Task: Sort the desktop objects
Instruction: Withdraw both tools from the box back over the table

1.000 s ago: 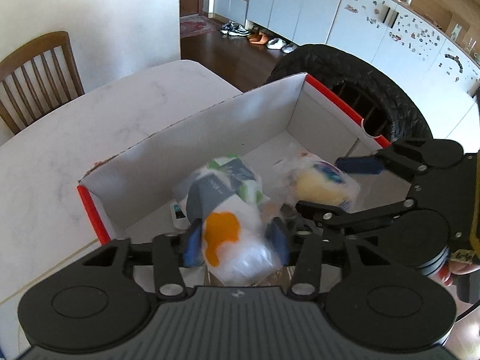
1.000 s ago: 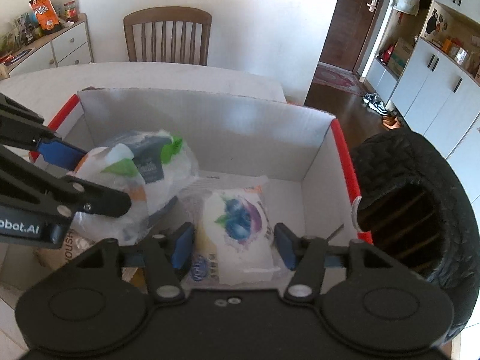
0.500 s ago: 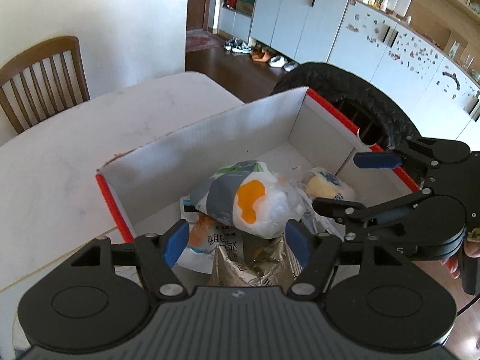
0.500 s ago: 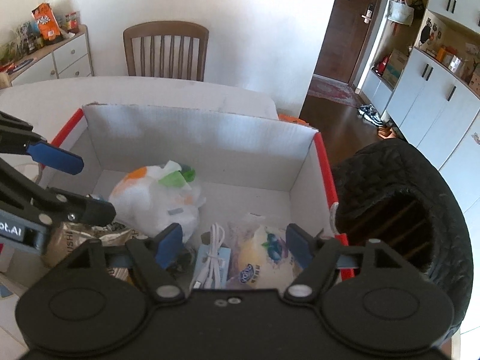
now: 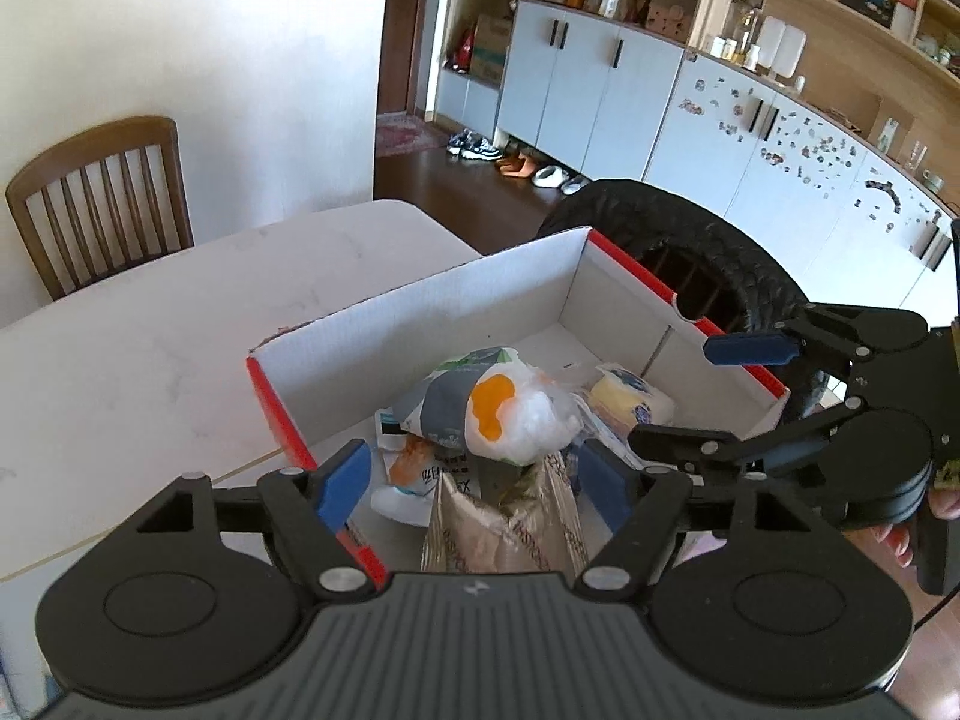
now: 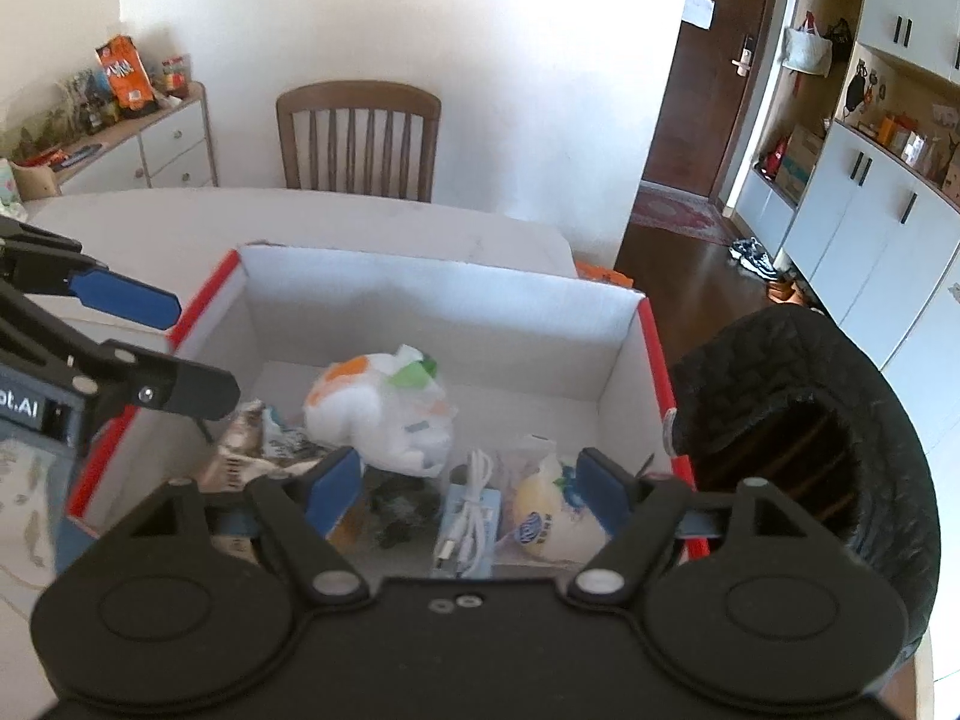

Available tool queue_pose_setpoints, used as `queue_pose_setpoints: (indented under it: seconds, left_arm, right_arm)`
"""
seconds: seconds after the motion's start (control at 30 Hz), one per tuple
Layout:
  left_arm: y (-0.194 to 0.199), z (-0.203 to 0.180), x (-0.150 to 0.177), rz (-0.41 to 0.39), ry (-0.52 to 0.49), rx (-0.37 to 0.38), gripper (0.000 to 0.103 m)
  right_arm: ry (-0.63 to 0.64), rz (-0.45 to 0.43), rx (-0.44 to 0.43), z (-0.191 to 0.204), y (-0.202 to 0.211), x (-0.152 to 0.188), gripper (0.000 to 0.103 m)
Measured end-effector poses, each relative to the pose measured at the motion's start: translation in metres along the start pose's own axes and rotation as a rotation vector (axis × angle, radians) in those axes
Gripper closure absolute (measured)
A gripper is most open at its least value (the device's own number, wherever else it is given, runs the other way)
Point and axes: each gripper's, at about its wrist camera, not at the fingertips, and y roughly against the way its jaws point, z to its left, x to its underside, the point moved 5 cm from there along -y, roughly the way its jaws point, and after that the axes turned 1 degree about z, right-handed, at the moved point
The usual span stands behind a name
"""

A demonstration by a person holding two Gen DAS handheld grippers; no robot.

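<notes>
A white cardboard box point(image 5: 456, 312) with red edges stands on the pale table. Inside lie a white, orange and grey packet point(image 5: 498, 414), a yellow bread packet point(image 5: 627, 399) and a crinkled foil bag point(image 5: 504, 528). My left gripper point(image 5: 474, 483) hangs above the box's near end, its jaws opening with nothing held between them. My right gripper point(image 6: 468, 483) hovers over the box point(image 6: 432, 306), jaws also opening and free of the bread packet point(image 6: 552, 516) below. A white cable point(image 6: 471, 498) lies beside the white packet point(image 6: 378, 414). Each gripper appears in the other's view: right point(image 5: 714, 396), left point(image 6: 174, 348).
A black woven basket point(image 6: 804, 420) stands right against the box's right side. A wooden chair point(image 6: 360, 138) is at the table's far edge. A sideboard point(image 6: 138, 144) with snack bags is at the back left. Bare tabletop point(image 5: 150, 348) stretches left of the box.
Both grippers let go of their packets, which now lie in the box. Both have opened wider and drawn up and back from the box.
</notes>
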Motion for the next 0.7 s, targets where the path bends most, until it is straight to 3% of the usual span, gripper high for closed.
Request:
queue_pose_setpoints:
  seconds: [0.2, 0.33, 0.7]
  left_arm:
    - [0.025, 0.005, 0.013, -0.042, -0.004, 0.016, 0.017]
    - [0.04, 0.012, 0.021, -0.079, -0.008, 0.016, 0.0]
    - [0.08, 0.044, 0.044, -0.133, 0.006, 0.008, 0.0]
  right_arm:
    - [-0.034, -0.029, -0.003, 0.011, 0.016, 0.003, 0.02]
    - [-0.05, -0.052, 0.015, 0.022, 0.026, 0.004, 0.019]
    - [-0.102, -0.092, 0.041, 0.071, 0.041, 0.009, 0.019]
